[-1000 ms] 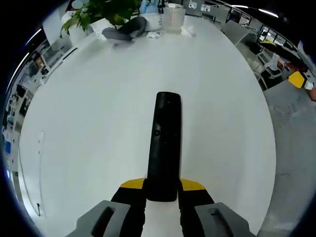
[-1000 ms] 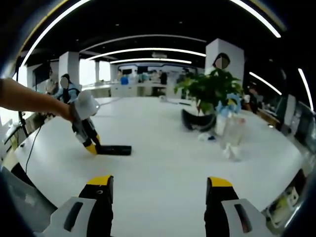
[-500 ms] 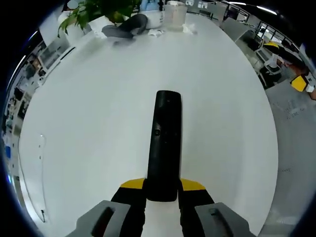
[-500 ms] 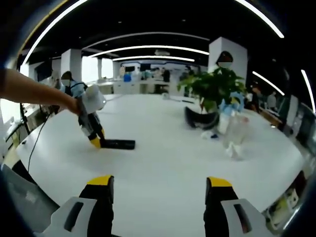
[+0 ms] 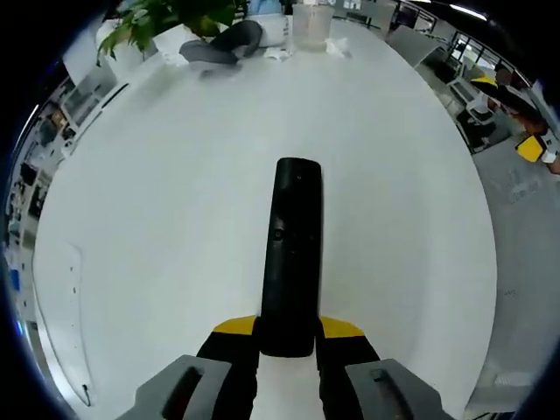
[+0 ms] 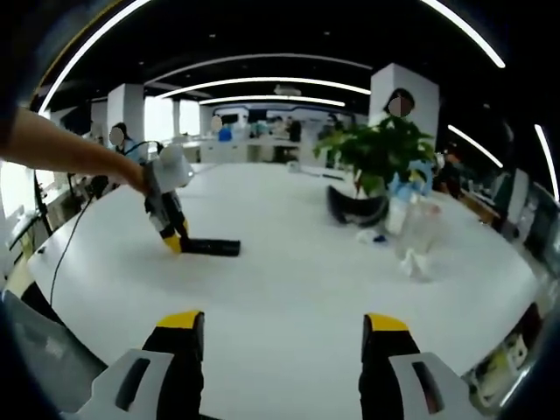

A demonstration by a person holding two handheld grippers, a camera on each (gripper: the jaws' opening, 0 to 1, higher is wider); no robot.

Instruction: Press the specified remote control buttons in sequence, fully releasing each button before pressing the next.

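Note:
A long black remote control (image 5: 292,249) points away from me in the left gripper view, its near end clamped between the yellow-tipped jaws of my left gripper (image 5: 288,336). Small buttons show on its top face. In the right gripper view the same remote control (image 6: 210,247) lies low over the white table (image 6: 289,262), held at its left end by the left gripper (image 6: 172,234) in a person's hand. My right gripper (image 6: 277,325) stands open near the table's front edge, well apart from the remote, nothing between its fingers.
A potted plant (image 6: 378,157), a dark curved object (image 6: 350,210) and a clear container (image 6: 416,234) stand at the table's far right. The same plant (image 5: 166,19) and dark object (image 5: 219,48) lie beyond the remote. People sit in the background.
The left gripper with the remote has shifted slightly toward the table's middle in the right gripper view. The grip is unchanged. The right gripper stays open.

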